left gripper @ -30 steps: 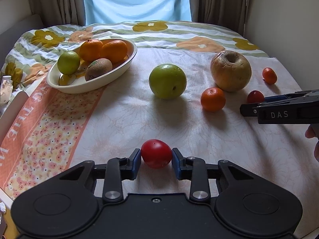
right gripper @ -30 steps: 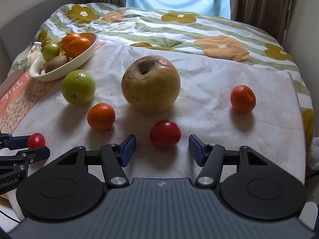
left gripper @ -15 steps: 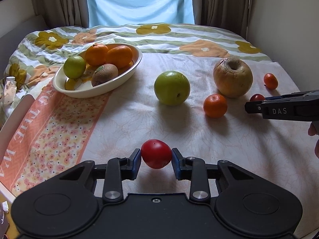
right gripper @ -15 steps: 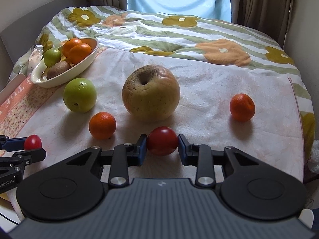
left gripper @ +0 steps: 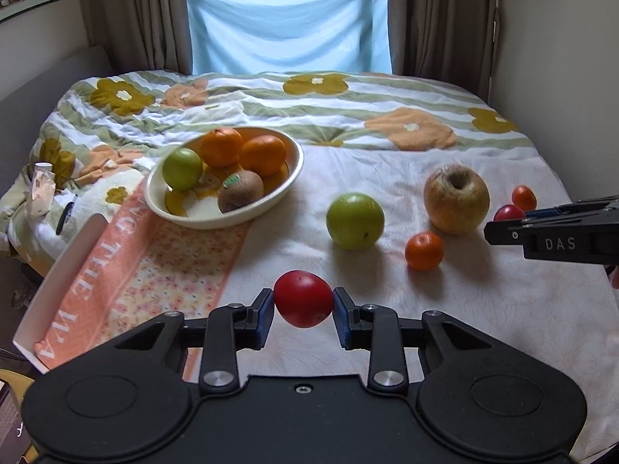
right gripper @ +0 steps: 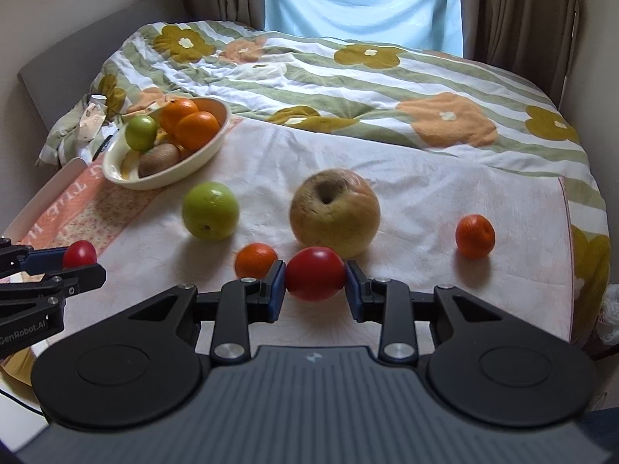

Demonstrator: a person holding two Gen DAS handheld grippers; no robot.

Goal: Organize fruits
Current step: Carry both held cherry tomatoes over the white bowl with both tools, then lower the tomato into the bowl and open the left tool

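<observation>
Your left tongs (left gripper: 303, 305) are clenched on a red tomato (left gripper: 303, 298), low in the centre of the left wrist view, and your right tongs (right gripper: 315, 284) grip a second red tomato (right gripper: 315, 273), low centre of the right wrist view. Both look clear of the bed (right gripper: 425, 193). You seem to be at the carry step. Next, bring each to the cream bowl (left gripper: 286, 193) at the upper left, and lower them beside the kiwi (left gripper: 240, 190) without knocking the green apple (left gripper: 355, 220) on the way.
</observation>
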